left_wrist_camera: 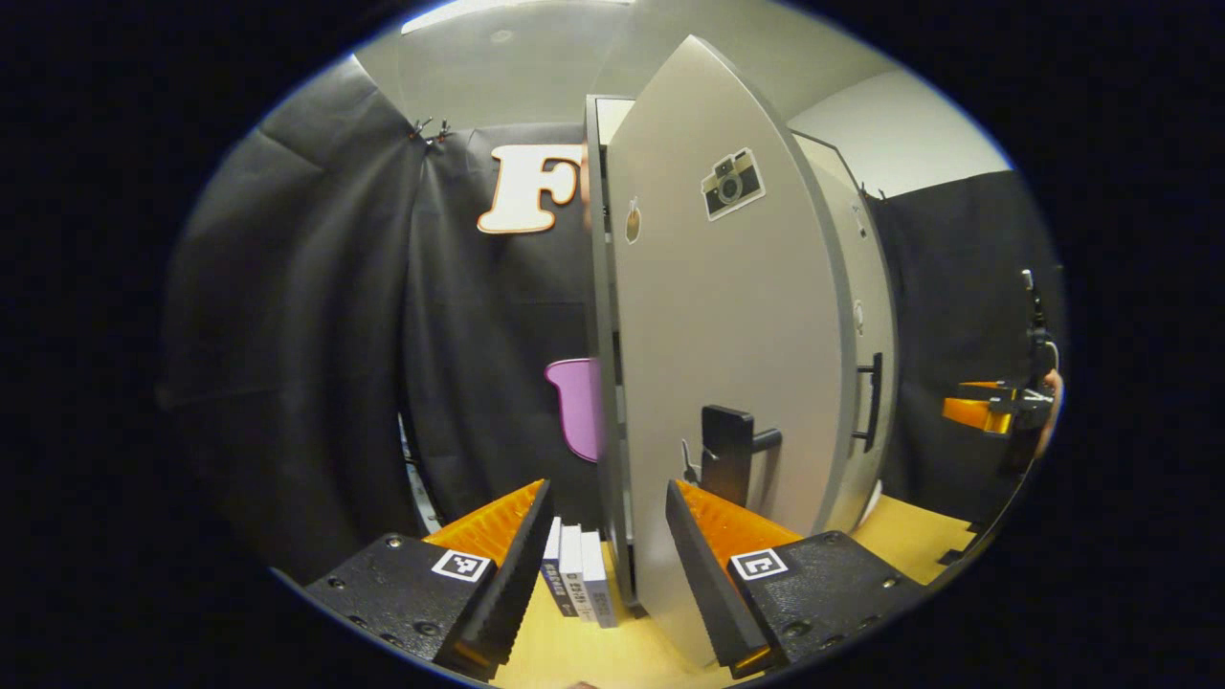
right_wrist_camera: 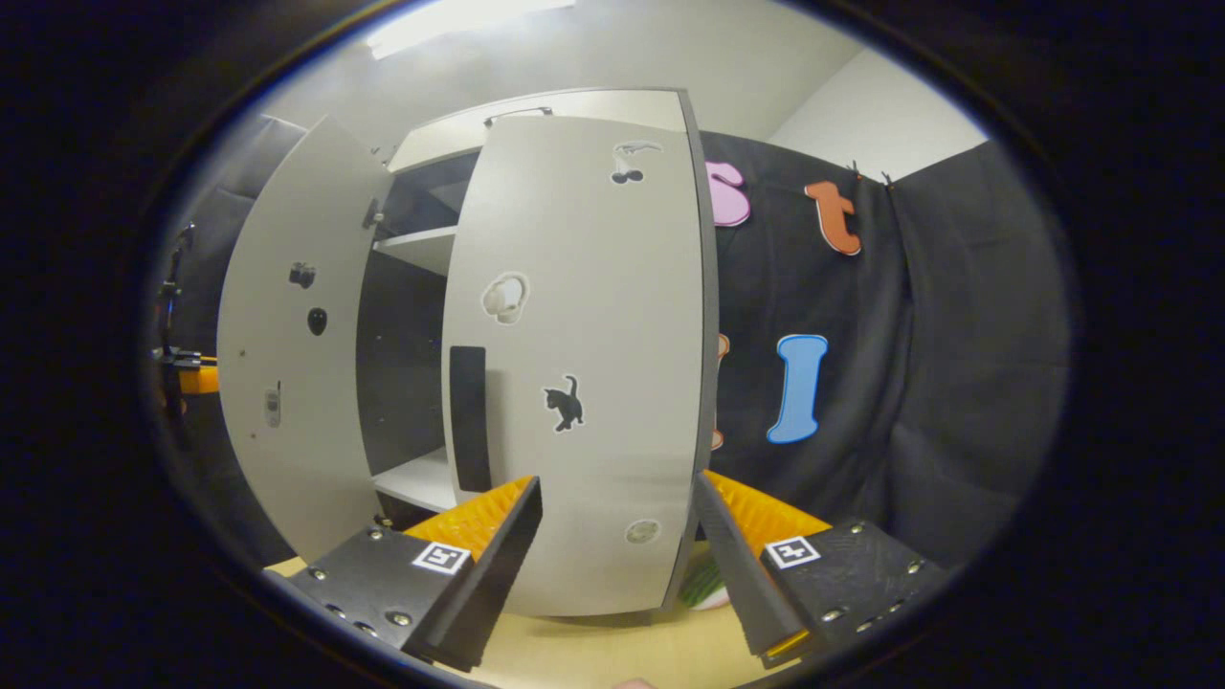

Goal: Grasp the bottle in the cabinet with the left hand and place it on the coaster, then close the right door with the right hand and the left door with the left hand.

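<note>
In the left gripper view my left gripper (left_wrist_camera: 608,488) is open, its fingers either side of the near edge of the cabinet's left door (left_wrist_camera: 727,325), which stands ajar. A black handle (left_wrist_camera: 729,457) sticks out from that door just past my right finger. The right door (left_wrist_camera: 866,316) lies beyond it. In the right gripper view my right gripper (right_wrist_camera: 617,478) is open close in front of the right door (right_wrist_camera: 584,364), which looks shut or nearly so. The left door (right_wrist_camera: 287,383) swings wide, showing dark shelves (right_wrist_camera: 412,249).
Three books (left_wrist_camera: 579,574) stand on the wooden table (left_wrist_camera: 900,536) between my left fingers. The other gripper (left_wrist_camera: 986,407) hangs at the far right with a hand behind it. Something green and white (right_wrist_camera: 706,586) lies by the cabinet's right foot. Black cloth walls surround the booth.
</note>
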Demonstrator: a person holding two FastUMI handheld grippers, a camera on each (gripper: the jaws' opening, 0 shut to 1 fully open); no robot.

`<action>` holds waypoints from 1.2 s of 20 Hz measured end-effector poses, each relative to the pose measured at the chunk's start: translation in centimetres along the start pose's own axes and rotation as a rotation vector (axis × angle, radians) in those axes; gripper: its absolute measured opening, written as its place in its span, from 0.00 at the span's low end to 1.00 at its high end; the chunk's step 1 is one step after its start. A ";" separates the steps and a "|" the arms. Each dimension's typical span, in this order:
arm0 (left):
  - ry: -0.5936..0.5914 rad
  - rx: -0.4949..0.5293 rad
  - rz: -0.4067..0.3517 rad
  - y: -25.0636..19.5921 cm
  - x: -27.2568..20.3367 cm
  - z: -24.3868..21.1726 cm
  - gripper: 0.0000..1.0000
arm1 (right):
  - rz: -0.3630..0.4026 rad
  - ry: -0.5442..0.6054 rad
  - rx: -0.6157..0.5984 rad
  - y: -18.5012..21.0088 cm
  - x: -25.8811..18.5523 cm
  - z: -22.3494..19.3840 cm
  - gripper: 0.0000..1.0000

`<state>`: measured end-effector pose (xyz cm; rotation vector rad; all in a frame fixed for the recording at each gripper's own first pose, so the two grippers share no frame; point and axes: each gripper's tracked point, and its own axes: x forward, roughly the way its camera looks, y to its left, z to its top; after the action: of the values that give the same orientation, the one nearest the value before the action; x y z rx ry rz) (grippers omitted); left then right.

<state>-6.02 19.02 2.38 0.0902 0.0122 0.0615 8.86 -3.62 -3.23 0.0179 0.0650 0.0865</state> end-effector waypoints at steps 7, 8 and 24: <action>-0.003 -0.148 0.010 0.2 1.4 -0.3 0.77 | -0.061 0.005 -0.016 -0.2 -2.6 0.2 0.97; 0.003 -0.148 0.008 0.1 1.5 -0.3 0.77 | -0.073 0.004 -0.014 -0.4 -3.1 0.2 0.96; 0.024 -0.081 -0.181 -11.7 5.4 -1.4 1.00 | -0.164 0.047 -0.048 -0.9 -7.7 -1.8 0.96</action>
<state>0.10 7.81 -0.14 0.0071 0.0413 -0.1179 1.14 -5.14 -4.55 -0.0378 0.1114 -0.0751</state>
